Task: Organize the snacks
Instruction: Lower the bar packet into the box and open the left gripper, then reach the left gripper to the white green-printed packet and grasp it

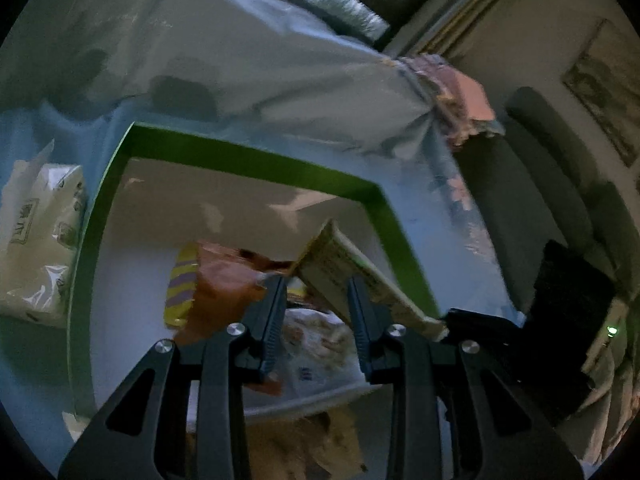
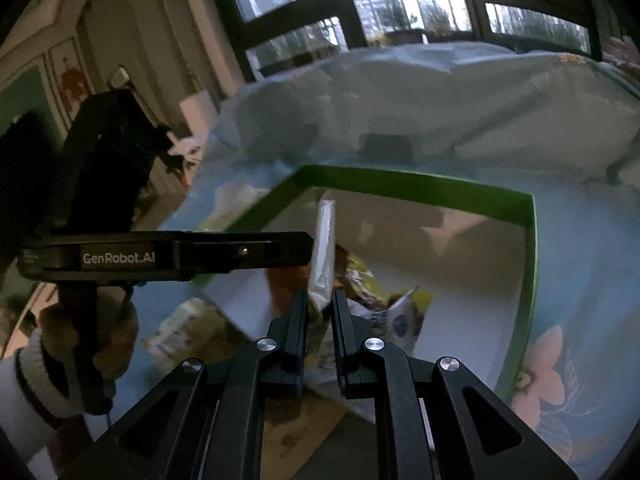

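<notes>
A green-rimmed white box (image 1: 256,160) sits on a bed and holds an orange snack bag (image 1: 220,284), a yellow-and-purple packet (image 1: 182,280) and a pale bag (image 1: 316,340). My left gripper (image 1: 316,284) is open and empty over the box, its fingers apart beside a flat cream snack packet (image 1: 352,272). In the right wrist view the box (image 2: 420,184) shows again. My right gripper (image 2: 320,296) is shut on that cream packet (image 2: 324,256), holding it on edge above the box. The left gripper body (image 2: 168,256) reaches in from the left.
A white snack pack (image 1: 40,240) lies on the bed left of the box; another pack (image 2: 180,328) lies by the box's near left corner. A rumpled blue duvet (image 1: 200,48) lies behind. A grey sofa (image 1: 552,184) and windows (image 2: 400,8) stand beyond.
</notes>
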A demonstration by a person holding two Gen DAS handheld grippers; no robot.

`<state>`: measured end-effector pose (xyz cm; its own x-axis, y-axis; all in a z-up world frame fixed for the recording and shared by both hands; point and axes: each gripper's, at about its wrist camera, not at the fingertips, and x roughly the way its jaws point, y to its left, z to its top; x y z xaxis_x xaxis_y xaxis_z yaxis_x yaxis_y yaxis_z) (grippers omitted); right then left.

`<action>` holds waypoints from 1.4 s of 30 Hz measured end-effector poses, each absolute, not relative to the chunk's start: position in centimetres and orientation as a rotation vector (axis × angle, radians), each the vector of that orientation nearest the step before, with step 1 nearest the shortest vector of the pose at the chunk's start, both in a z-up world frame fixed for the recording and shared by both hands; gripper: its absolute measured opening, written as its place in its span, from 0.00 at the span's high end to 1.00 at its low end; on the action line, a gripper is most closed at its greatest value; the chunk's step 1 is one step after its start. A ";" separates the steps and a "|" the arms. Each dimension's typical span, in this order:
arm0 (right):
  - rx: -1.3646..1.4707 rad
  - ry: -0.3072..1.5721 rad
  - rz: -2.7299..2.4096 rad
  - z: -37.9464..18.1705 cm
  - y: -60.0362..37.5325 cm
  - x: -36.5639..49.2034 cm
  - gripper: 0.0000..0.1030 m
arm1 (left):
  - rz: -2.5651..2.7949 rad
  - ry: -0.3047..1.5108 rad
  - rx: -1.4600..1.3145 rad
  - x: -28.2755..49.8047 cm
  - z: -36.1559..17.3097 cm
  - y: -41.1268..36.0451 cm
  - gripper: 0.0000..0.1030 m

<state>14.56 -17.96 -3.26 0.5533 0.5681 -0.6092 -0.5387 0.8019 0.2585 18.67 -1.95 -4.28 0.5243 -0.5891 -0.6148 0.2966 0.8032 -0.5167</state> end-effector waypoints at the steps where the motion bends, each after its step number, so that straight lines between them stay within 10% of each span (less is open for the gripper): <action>1: 0.043 0.743 0.641 -3.4 -18.0 14.8 0.87 | -0.533 0.879 -0.372 19.1 -4.6 -2.0 0.69; 4: 0.029 0.762 0.576 -3.6 -18.2 15.8 0.85 | -0.519 0.883 -0.400 19.7 -4.6 -1.8 0.68; 8: 0.038 0.769 0.540 -3.6 -18.9 16.2 0.59 | -0.493 0.865 -0.401 19.6 -3.8 -1.4 0.35; 11: 0.055 0.756 0.512 -3.3 -19.8 15.9 0.47 | -0.471 0.852 -0.398 19.2 -3.3 -0.9 0.30; 28: 0.151 0.705 0.550 -0.8 -22.3 10.5 0.42 | -0.228 0.852 -0.303 12.6 -0.3 4.8 0.15; 31: 0.157 0.706 0.574 -0.7 -22.1 9.1 0.41 | -0.204 0.859 -0.309 10.9 -0.5 6.1 0.00; 42: 0.136 0.757 0.589 -3.6 -19.1 4.2 0.41 | -0.310 0.897 -0.507 6.5 -4.4 8.6 0.01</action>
